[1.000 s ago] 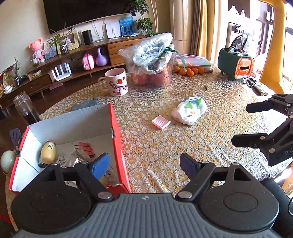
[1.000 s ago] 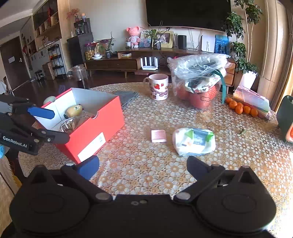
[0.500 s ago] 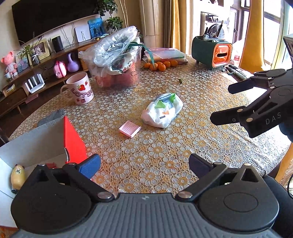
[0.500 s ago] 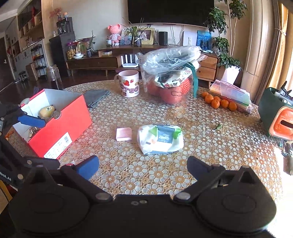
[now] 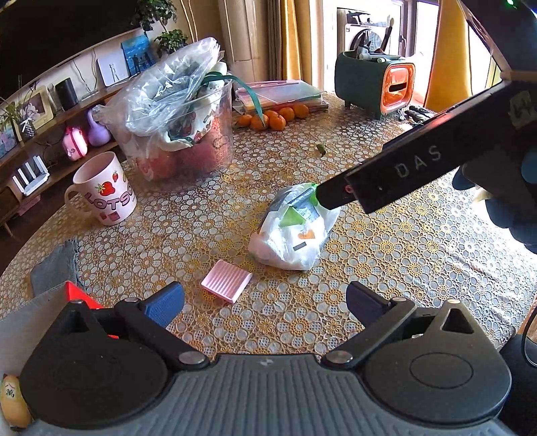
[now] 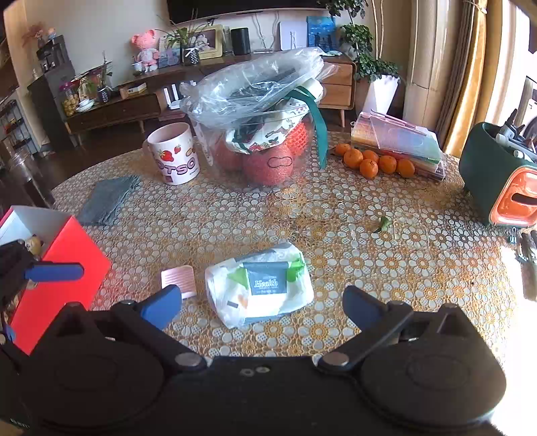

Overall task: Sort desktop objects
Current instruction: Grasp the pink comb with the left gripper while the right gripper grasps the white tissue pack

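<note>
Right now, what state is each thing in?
Left tool: open, empty.
Right tool: open, over the wipes.
Wipes: flat on table, flap shut.
Pink pad: flat beside wipes.
Red box: open, items inside.
Mug: upright.
Tub: full, bag-covered.

The round table [image 6: 419, 268] carries a gold floral lace cloth. At 12 o'clock in the right wrist view, a low wooden TV console [image 6: 134, 104] stands against a pale wall [image 6: 100, 20], below a dark television [image 6: 241, 6]. At 2 o'clock, yellow curtains [image 6: 476, 67] hang; daylight enters at 3 o'clock. The floor [image 6: 110, 141] is dark wood.
</note>
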`<state>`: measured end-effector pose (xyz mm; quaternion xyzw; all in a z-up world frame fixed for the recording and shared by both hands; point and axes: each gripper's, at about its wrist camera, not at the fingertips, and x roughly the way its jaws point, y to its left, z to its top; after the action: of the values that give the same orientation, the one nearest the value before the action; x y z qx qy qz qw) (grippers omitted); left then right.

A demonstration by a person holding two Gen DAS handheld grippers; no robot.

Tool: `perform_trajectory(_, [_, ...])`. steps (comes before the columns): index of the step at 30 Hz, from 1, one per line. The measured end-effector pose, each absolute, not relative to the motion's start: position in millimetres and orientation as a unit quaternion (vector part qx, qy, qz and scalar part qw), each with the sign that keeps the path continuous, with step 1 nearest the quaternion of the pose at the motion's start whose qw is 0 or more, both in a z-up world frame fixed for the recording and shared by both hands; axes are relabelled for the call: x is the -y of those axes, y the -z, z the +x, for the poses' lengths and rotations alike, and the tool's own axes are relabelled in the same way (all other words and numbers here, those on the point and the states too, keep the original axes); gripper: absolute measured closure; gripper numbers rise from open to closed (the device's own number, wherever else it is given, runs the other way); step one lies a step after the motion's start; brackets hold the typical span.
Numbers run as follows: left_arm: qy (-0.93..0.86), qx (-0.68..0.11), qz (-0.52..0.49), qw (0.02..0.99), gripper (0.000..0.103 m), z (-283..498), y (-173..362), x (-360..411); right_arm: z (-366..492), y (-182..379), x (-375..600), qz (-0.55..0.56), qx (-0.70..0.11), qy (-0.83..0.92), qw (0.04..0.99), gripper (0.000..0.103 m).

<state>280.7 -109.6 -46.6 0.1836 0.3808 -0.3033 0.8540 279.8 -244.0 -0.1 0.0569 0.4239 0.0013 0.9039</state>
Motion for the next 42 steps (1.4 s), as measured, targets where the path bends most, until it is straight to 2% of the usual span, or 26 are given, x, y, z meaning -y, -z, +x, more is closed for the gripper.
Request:
perform_trajectory(12, [0.32, -0.439, 0.193, 0.818, 0.0, 329, 84, 123, 338, 35, 241, 0.097, -0.454, 0.063, 0.884, 0.001])
perform_trajectory(23, [0.321, -0.456, 0.193, 0.807, 0.0, 361, 99, 132, 368, 67, 253, 0.115, -0.475, 0.097, 0.867, 0.001])
perform_trajectory(32, [0.321, -0.465, 0.197, 0.801, 0.0, 373, 114, 135, 376, 84, 243, 0.073, -0.493, 0.086, 0.862, 0.001])
perform_trajectory(42, [0.313, -0.453, 0.216, 0.807, 0.0, 377, 122, 134, 347, 92, 256, -0.004, -0.506, 0.027, 0.862, 0.001])
